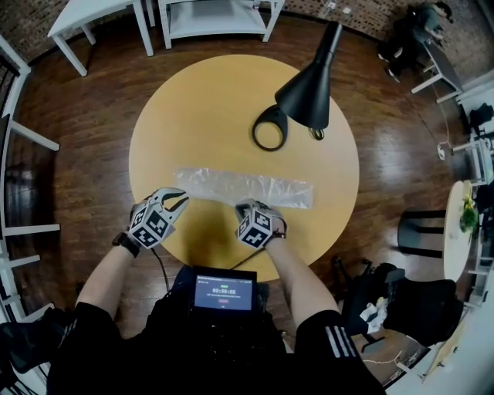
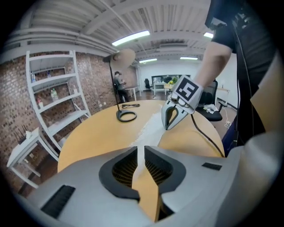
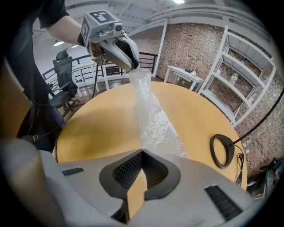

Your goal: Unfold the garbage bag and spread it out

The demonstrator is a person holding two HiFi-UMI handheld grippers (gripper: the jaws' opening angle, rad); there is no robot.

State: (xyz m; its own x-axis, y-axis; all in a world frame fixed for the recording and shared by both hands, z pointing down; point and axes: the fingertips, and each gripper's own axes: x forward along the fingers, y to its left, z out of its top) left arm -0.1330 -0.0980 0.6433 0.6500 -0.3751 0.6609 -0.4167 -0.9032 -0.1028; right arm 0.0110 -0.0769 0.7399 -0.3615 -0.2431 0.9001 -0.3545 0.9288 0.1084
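A clear garbage bag (image 1: 262, 188), folded into a long crinkled strip, lies across the middle of the round yellow table (image 1: 208, 100). My left gripper (image 1: 184, 197) is at the strip's left end. In the right gripper view that end rises off the table into the left gripper's (image 3: 135, 67) closed tips. In its own view the left gripper (image 2: 143, 148) shows only a thin slit, with the bag (image 2: 151, 128) running away from it. My right gripper (image 1: 248, 207) is shut at the strip's near edge around its middle. Its jaws (image 3: 142, 151) meet right where the bag (image 3: 155, 124) begins.
A black desk lamp (image 1: 309, 85) leans over the far right of the table, its ring base (image 1: 270, 127) just behind the bag. White tables (image 1: 216, 19) and shelving stand beyond on the wooden floor. A black chair (image 1: 417, 231) stands at the right. A small screen (image 1: 224, 292) hangs at the person's chest.
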